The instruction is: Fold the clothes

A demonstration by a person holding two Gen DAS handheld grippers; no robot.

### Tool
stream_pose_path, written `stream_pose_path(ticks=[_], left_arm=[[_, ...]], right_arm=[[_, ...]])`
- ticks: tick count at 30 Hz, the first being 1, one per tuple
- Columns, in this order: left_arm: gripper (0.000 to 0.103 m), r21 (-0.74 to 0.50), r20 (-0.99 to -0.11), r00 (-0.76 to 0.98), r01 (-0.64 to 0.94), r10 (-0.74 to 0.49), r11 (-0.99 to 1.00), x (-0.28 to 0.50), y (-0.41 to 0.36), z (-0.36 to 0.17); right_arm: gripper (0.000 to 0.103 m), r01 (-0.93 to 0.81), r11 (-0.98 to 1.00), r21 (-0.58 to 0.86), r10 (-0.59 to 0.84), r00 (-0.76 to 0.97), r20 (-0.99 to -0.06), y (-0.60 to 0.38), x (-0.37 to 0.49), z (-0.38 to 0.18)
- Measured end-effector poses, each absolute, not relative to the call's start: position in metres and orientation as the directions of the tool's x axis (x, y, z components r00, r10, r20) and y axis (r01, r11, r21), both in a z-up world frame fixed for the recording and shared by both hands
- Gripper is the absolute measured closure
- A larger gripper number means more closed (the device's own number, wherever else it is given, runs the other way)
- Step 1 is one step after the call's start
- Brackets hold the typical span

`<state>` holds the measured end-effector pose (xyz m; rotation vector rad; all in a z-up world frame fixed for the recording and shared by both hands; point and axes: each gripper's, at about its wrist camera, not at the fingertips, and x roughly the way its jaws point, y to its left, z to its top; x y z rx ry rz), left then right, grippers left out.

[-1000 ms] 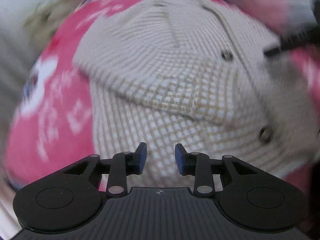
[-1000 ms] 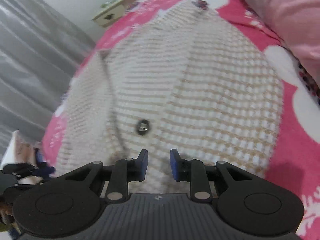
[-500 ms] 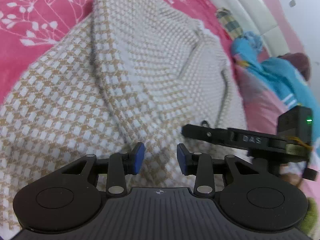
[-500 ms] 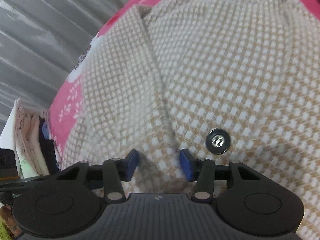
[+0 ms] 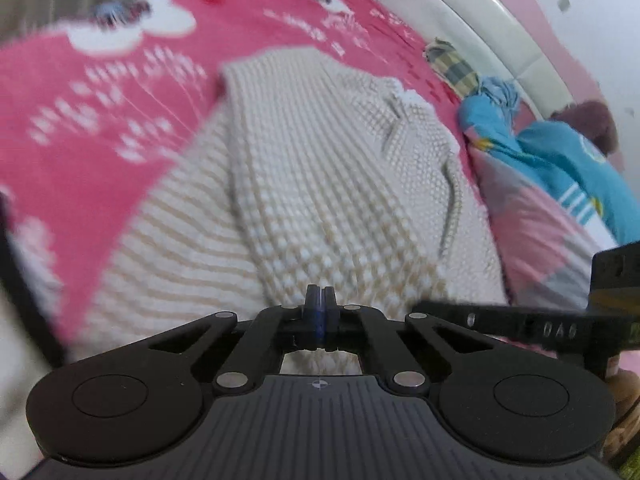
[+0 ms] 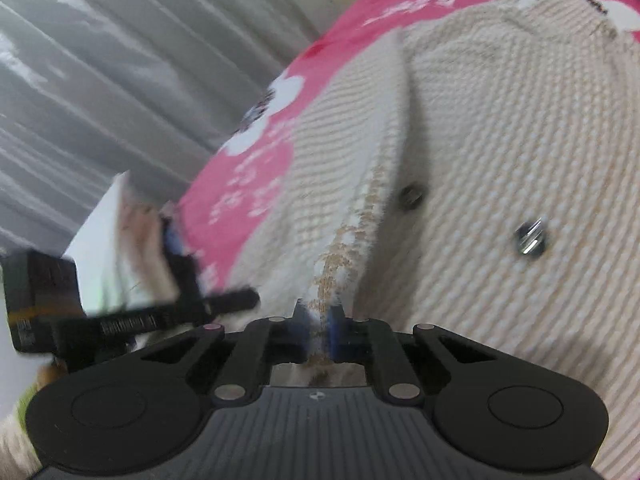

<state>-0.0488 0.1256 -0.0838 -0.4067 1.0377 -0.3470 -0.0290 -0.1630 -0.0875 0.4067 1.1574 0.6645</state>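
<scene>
A cream and tan knitted cardigan (image 5: 320, 180) lies spread on a pink flowered bedspread (image 5: 100, 100). In the right wrist view the cardigan (image 6: 500, 140) shows two dark buttons (image 6: 530, 240) beside its front edge. My right gripper (image 6: 318, 320) has its jaws closing on that edge near the hem, and a ridge of knit is pinched between the pads. My left gripper (image 5: 319, 304) is over the hem with its jaws closing; the pads meet and no cloth shows between them. Each gripper appears at the side of the other's view.
A padded headboard (image 5: 480, 28) runs along the far side. Against it lie a blue garment (image 5: 560, 152) and a pink quilt (image 5: 540, 232). A grey curtain (image 6: 100, 80) hangs past the bed edge, with a pale pile (image 6: 132, 240) beside it.
Both grippers went from open above the cardigan to closed at its hem. The right one now pinches the front edge. Both views have swung back and show more of the bed.
</scene>
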Motion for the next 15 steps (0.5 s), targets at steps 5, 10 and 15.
stream_pose_path(ticks=[5,10,15], left_arm=[[0.102,-0.505,-0.797,0.355,0.051,-0.488,0.862,-0.051,0.151,-0.103],[0.079,-0.546,-0.797,0.318,-0.017,-0.513,0.837,-0.054,0.144,-0.140],[0.072,-0.549,-0.782,0.334,0.031,-0.527,0.835,-0.056,0.121,-0.152]], right_arm=[[0.093,-0.202,0.664,0.720,0.746,0.237,-0.622,-0.142,-0.043,-0.099],[0.093,-0.126,0.753,0.646,0.656,0.217,-0.722,-0.152,-0.040,-0.127],[0.092,-0.061,0.759,0.648,0.647,0.184,-0.740,-0.168,-0.041,-0.155]])
